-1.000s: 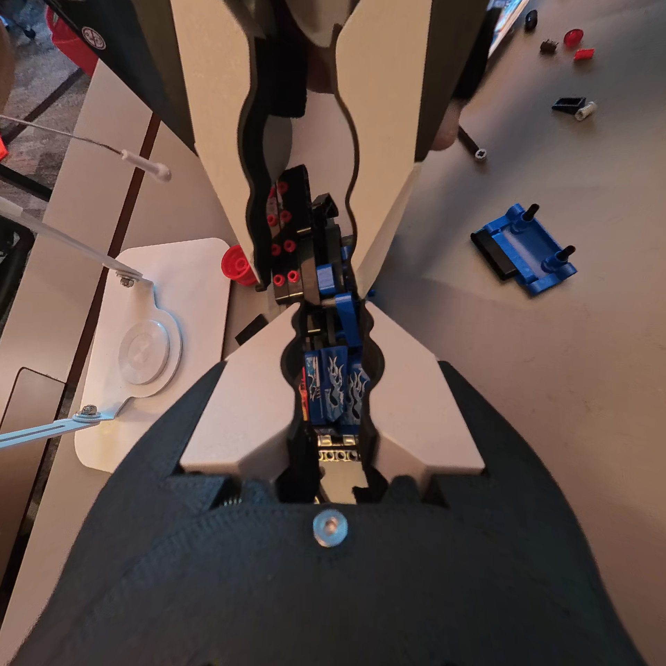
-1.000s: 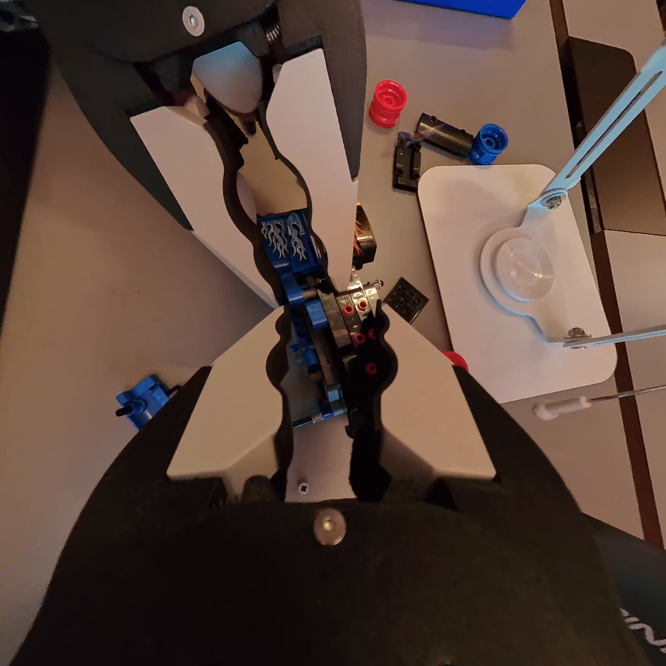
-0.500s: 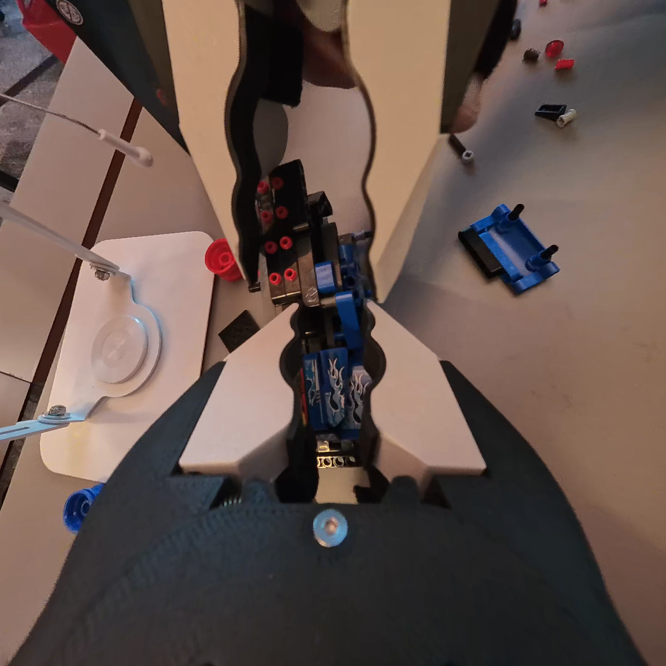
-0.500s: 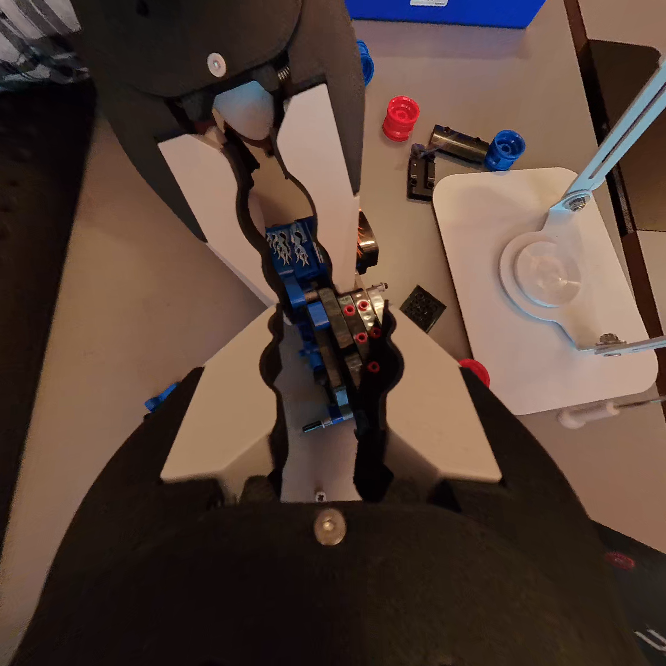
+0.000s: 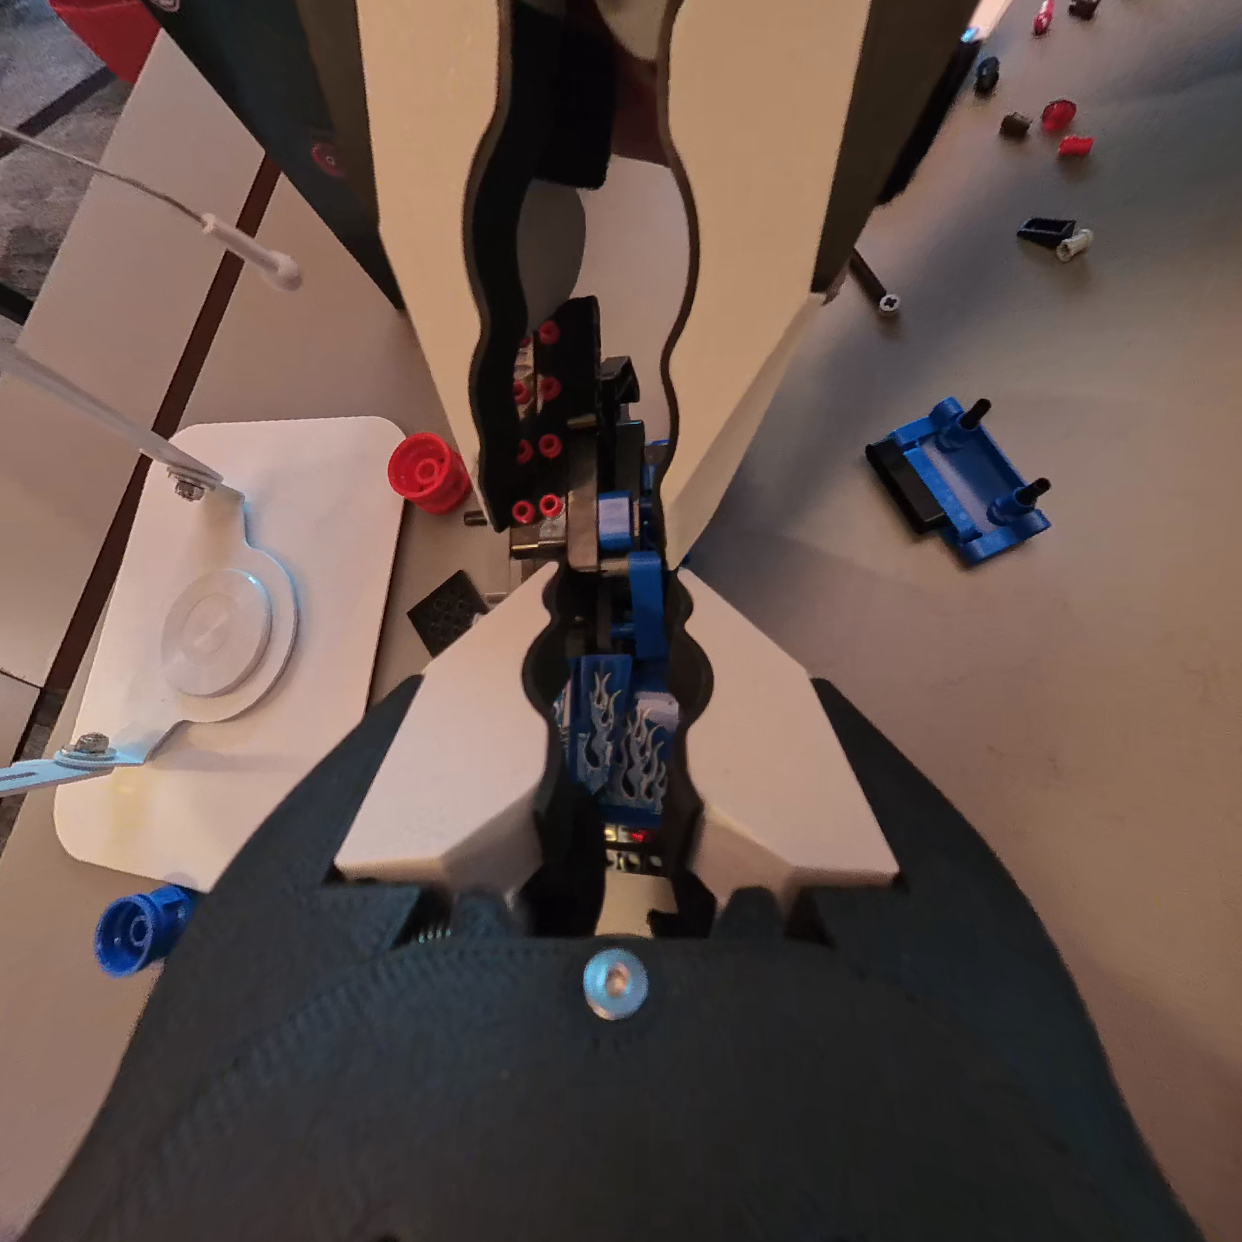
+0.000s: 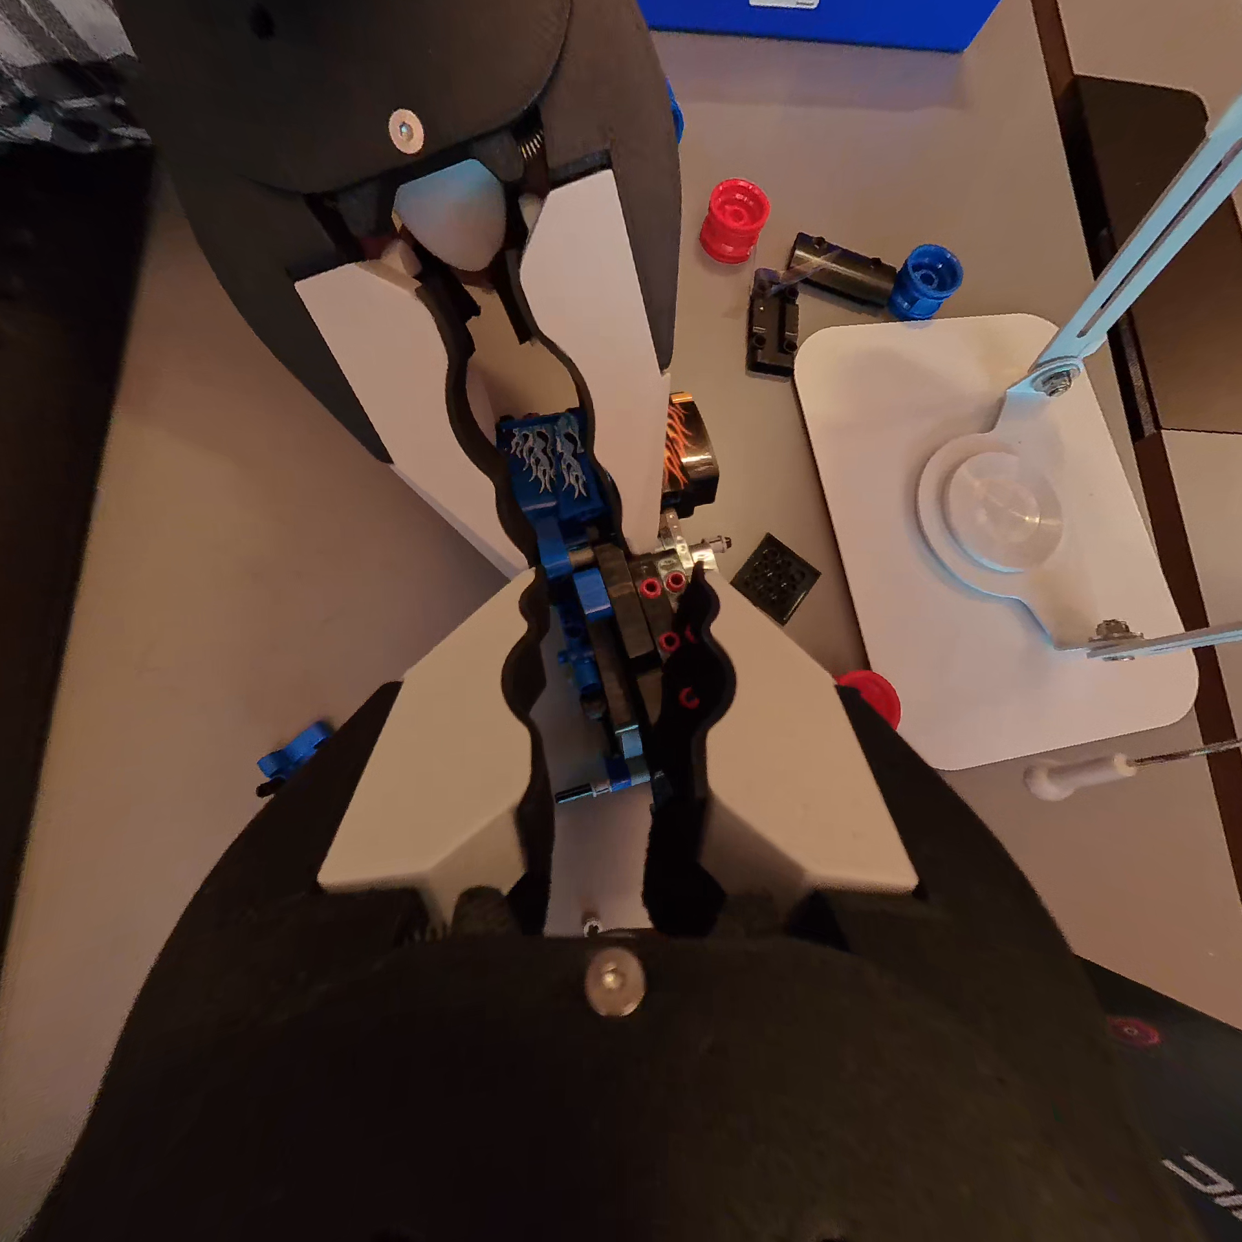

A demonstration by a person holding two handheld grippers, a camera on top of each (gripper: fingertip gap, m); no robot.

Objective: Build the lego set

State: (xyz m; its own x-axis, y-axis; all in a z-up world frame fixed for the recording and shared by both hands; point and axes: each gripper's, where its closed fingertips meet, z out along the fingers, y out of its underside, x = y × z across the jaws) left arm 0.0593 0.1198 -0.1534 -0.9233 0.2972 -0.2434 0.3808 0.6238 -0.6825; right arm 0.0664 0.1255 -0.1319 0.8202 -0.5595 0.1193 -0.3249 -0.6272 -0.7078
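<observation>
The left gripper and right gripper meet tip to tip over the tabletop, each clamped on one lego model.

We see a matt, ridged black plastic body on the left hand-held gripper, with smooth white fingers. The lego model is glossy plastic; the bench is smooth and matt; the bracket is bare metal.
</observation>
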